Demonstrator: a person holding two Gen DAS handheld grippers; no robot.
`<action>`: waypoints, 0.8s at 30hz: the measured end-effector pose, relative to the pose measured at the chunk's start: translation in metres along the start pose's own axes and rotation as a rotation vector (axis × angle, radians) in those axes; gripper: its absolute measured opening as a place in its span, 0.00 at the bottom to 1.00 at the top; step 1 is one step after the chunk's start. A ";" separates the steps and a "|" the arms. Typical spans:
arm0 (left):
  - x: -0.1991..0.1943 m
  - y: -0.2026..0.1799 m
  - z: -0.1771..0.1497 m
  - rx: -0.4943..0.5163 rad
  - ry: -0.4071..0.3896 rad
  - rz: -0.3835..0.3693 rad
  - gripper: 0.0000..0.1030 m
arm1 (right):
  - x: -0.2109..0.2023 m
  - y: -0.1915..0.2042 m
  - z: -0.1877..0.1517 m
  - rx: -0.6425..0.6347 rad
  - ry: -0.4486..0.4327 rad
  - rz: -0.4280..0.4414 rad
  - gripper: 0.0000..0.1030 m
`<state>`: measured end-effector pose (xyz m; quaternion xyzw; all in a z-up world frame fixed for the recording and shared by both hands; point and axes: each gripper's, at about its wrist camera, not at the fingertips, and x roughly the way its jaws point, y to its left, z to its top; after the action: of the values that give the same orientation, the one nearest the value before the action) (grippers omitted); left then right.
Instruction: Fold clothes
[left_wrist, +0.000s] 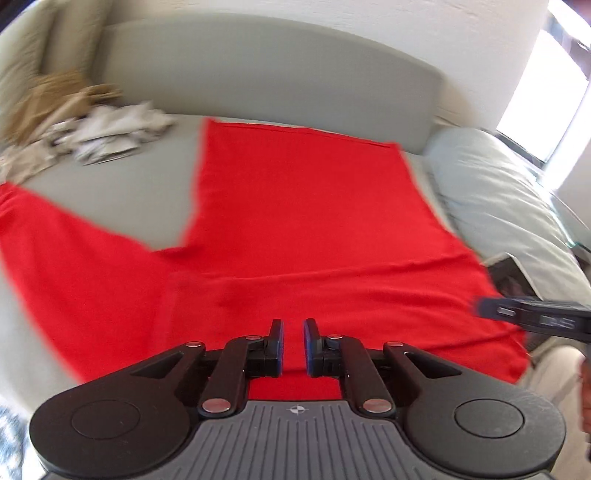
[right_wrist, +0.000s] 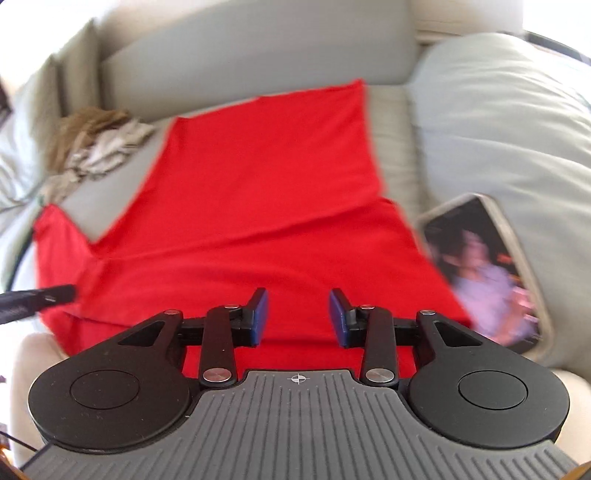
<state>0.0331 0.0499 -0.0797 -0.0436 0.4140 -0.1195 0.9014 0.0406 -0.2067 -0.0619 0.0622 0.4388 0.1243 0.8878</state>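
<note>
A red garment lies spread flat on the grey sofa seat, one sleeve out toward 9 o'clock. The left gripper hovers above its near edge, jaws slightly apart, holding nothing. The right gripper hovers likewise, jaws wide apart. A phone rests at 3 o'clock, and crumpled clothes lie at 10 o'clock.

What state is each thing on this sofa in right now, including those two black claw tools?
Red garment: spread flat, one sleeve out sideways.
Phone: screen lit, beside the garment.
Pile of clothes: crumpled, unfolded.
Left gripper: slightly open, empty.
Right gripper: open, empty.
Cushion: by the phone.
</note>
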 end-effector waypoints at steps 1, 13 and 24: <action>0.009 -0.008 -0.003 0.006 -0.001 0.011 0.13 | 0.009 0.011 0.000 -0.037 -0.002 0.027 0.19; 0.009 0.018 -0.031 -0.063 0.083 0.129 0.12 | 0.029 -0.028 -0.009 0.107 0.003 -0.183 0.05; 0.012 0.005 -0.041 -0.003 0.138 0.119 0.16 | 0.018 0.034 -0.038 -0.226 0.113 -0.117 0.15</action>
<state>0.0100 0.0522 -0.1161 -0.0119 0.4770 -0.0680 0.8762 0.0154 -0.1687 -0.0906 -0.0711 0.4742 0.1244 0.8687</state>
